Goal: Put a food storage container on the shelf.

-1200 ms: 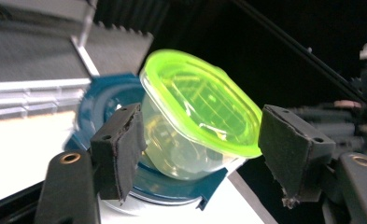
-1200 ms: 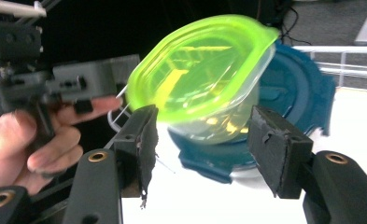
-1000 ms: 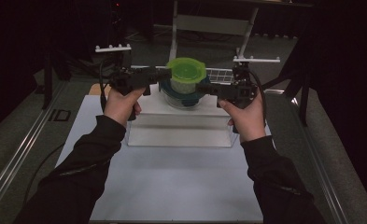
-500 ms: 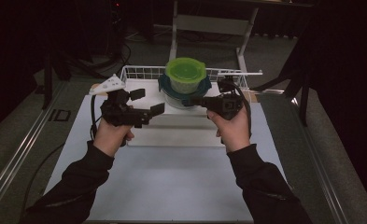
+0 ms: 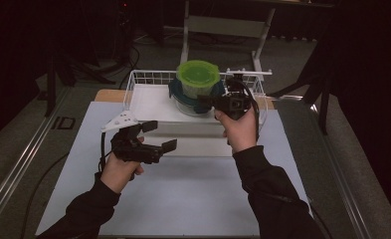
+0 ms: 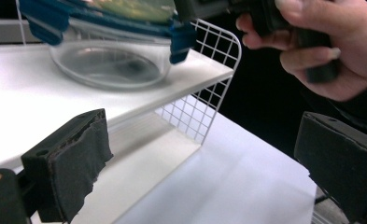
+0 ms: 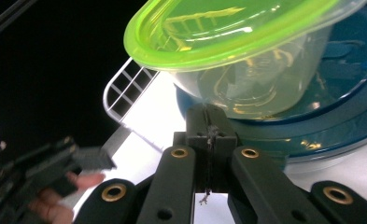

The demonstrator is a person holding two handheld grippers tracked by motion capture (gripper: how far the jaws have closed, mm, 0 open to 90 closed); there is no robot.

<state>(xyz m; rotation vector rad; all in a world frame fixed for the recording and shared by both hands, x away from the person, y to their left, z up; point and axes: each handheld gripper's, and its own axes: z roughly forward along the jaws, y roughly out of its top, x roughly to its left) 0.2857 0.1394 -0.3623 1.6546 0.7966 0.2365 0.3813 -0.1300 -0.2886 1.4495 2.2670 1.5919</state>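
The right tool, jaws pressed together, was held at the blue-lidded glass bowl, just under the green-lidded tub stacked on it, on the white shelf in the wire basket. The left tool was held spread, nearer the person, over the worktop.

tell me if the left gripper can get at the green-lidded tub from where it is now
Probably yes. The left gripper, open, sits low in front of the shelf; nothing stands between it and the tub, though the right gripper crowds the far side.
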